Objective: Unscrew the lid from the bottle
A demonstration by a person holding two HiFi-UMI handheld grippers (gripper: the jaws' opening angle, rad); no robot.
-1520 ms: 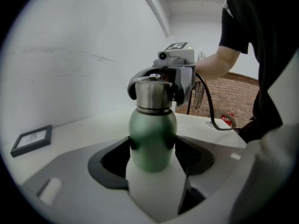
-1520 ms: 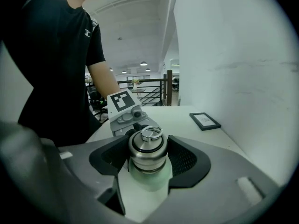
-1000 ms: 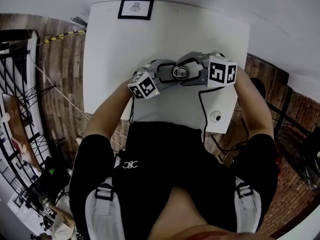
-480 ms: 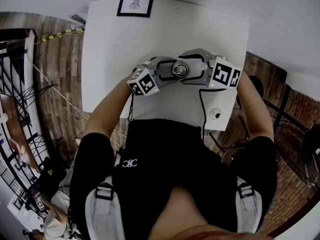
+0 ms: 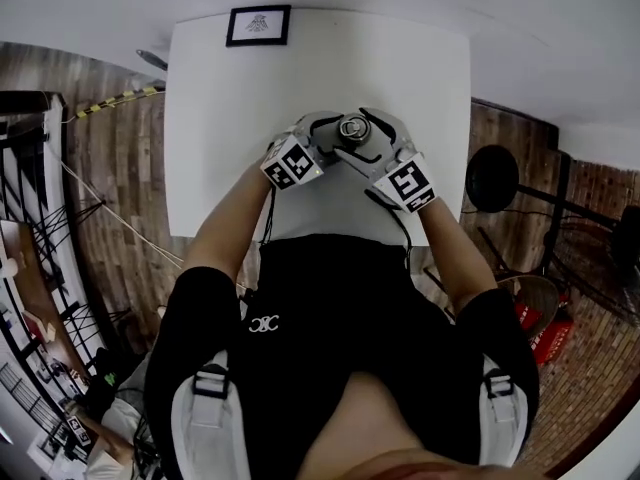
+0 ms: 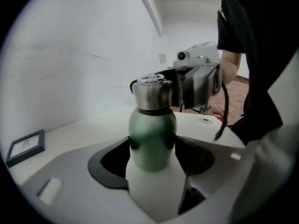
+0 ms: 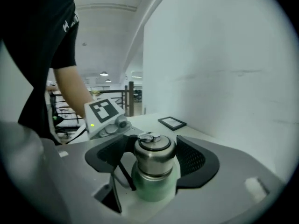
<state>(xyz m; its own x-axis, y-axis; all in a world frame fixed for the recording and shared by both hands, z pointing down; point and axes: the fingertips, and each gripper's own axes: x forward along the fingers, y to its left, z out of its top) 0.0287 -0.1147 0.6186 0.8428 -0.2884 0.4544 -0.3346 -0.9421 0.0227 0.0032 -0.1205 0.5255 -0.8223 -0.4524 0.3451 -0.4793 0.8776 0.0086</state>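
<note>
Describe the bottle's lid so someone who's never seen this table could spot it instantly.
At the white table's middle, the left gripper clamps a green bottle. The lid is the cap on top: bare silver metal with a small ring handle, unlike the green body below.

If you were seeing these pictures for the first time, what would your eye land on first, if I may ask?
A green bottle with a steel lid stands on the white table, between both grippers. The left gripper clamps its green body, while the right gripper's jaws are opening with the lid between them. A small framed picture lies at the table's far edge.
</note>
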